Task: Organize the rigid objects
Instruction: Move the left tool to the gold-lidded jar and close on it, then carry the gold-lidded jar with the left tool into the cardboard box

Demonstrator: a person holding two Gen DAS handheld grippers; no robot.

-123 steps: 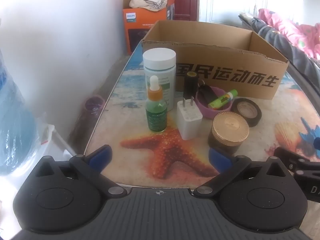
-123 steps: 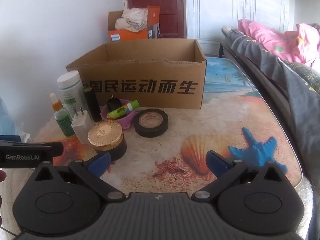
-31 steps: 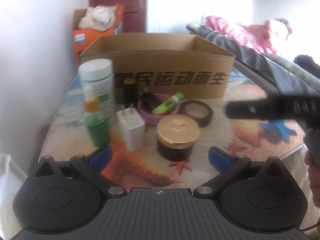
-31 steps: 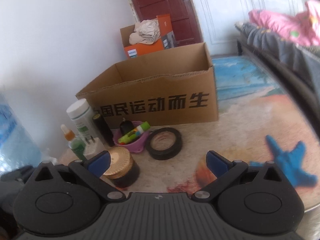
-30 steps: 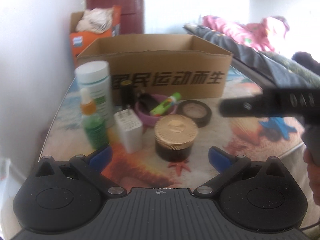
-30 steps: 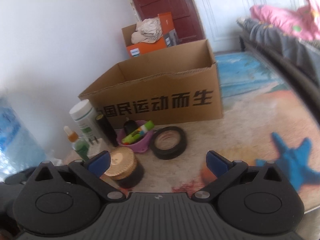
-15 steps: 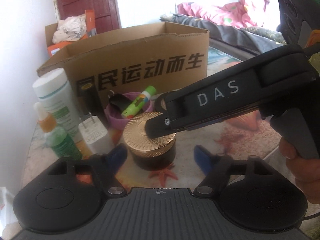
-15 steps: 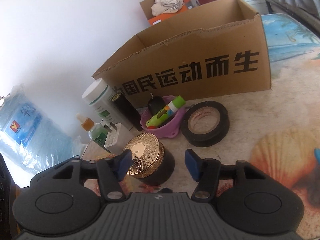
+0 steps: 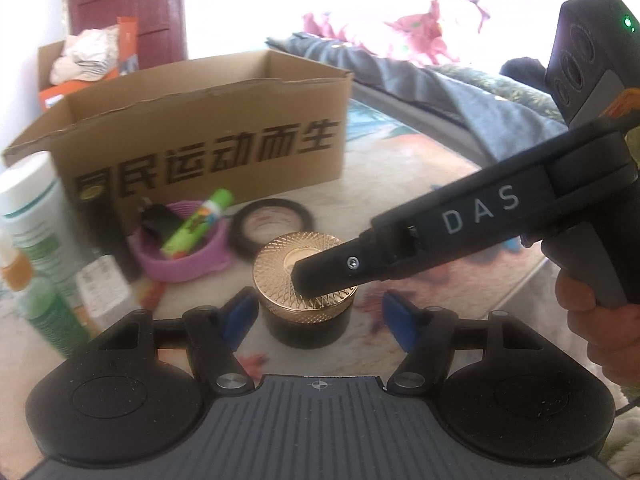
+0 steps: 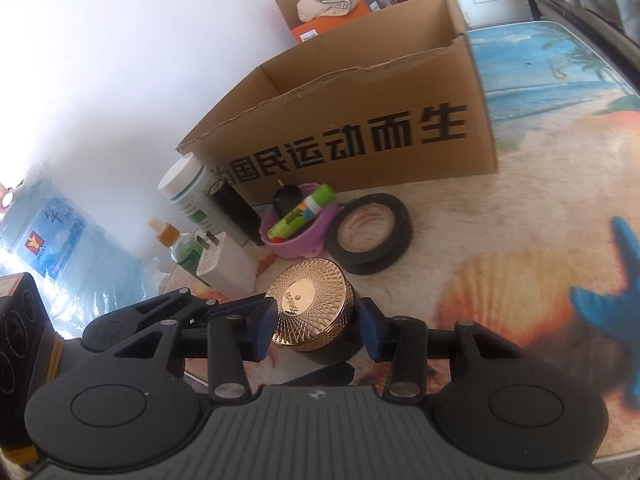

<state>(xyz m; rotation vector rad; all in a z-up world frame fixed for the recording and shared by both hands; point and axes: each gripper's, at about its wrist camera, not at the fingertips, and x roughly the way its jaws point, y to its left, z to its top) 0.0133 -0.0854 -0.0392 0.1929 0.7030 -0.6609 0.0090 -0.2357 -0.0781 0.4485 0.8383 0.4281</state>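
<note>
A dark jar with a gold patterned lid stands upright on the beach-print table, at the near edge of a cluster of small things. Both grippers straddle it. The right gripper has its blue pads on either side of the lid, with the jaws closing; the left pad looks to be at the lid's rim, but a narrow gap shows at the right pad, so no firm grip is seen. The left gripper brackets the jar's dark body lower down, its jaws also closing, with clear space between the right pad and the jar. In the left wrist view, a finger of the right gripper lies across the lid.

Just behind the jar lie a roll of black tape, flat on the table, and a purple bowl holding a green marker and a dark object. To the left stand a white plug adapter, a green dropper bottle, a black tube and a white bottle with green print. Further back, an open cardboard box with black characters sits on the table. A person's hand grips the handle of the right gripper.
</note>
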